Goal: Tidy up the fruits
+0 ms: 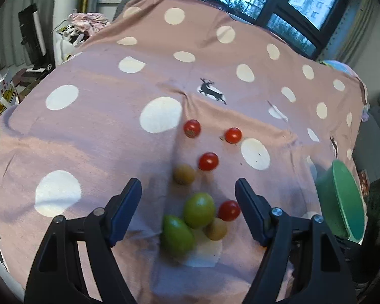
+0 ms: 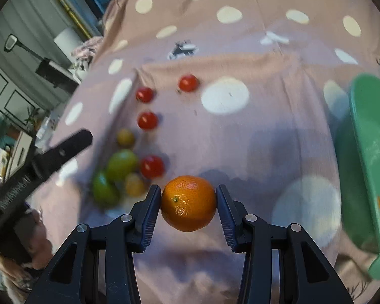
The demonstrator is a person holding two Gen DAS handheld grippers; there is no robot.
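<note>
Polka-dot cloth carries loose fruit; right gripper clamps an orange, bowl at three o'clock, left gripper gaping, empty.

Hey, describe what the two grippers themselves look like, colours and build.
Both the left gripper and right gripper are matte black frames with triangular cut-outs and silver round pivot screws. Their fingers are dark navy pads with fine ribbed faces. No cables or sleeves show; some faint embossed lettering is unreadable.

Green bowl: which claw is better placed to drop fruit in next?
Right. The right claw already grips the orange, with the green bowl close on its right; the left claw hangs open over the loose fruit.
</note>
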